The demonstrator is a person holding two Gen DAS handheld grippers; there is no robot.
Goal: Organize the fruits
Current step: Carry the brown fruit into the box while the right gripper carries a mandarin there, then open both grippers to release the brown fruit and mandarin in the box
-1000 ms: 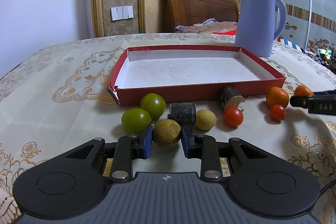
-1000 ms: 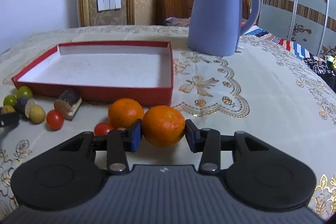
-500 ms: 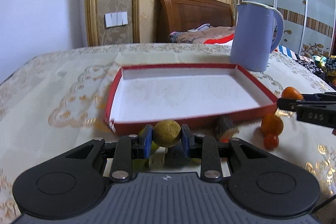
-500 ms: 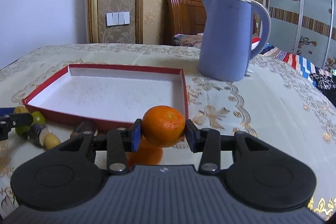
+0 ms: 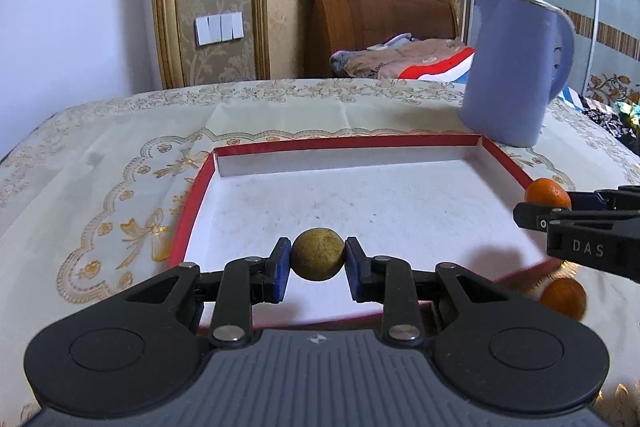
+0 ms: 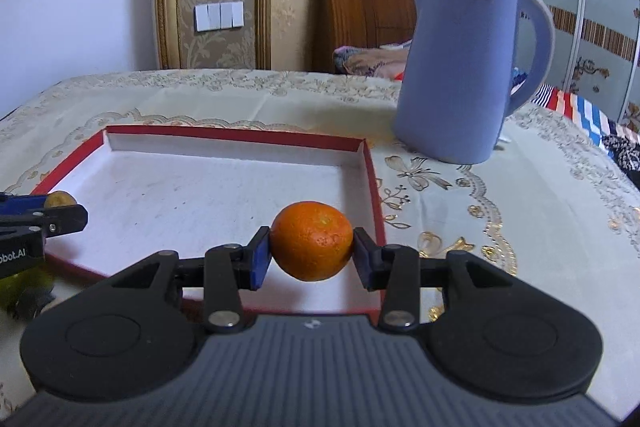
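Note:
My left gripper (image 5: 318, 261) is shut on a brownish-yellow round fruit (image 5: 318, 254) and holds it above the near part of the red tray (image 5: 188, 211) with a white floor. My right gripper (image 6: 313, 253) is shut on an orange mandarin (image 6: 313, 246) and holds it above the tray's near right part (image 6: 374, 183). In the left wrist view the right gripper (image 5: 536, 213) and its mandarin (image 5: 546, 190) show at the right. In the right wrist view the left gripper (image 6: 60, 215) with its fruit (image 6: 60, 199) shows at the left.
A blue kettle (image 5: 516, 67) stands behind the tray's far right corner, also in the right wrist view (image 6: 464, 67). Another mandarin (image 5: 562, 297) lies on the embroidered tablecloth (image 5: 100, 163) by the tray's near right corner. Green fruit (image 6: 24, 287) lies blurred near the tray's front left.
Both grippers lifted their fruits off the tablecloth and moved forward over the tray. The loose fruits in front of the tray dropped out of the left wrist view.

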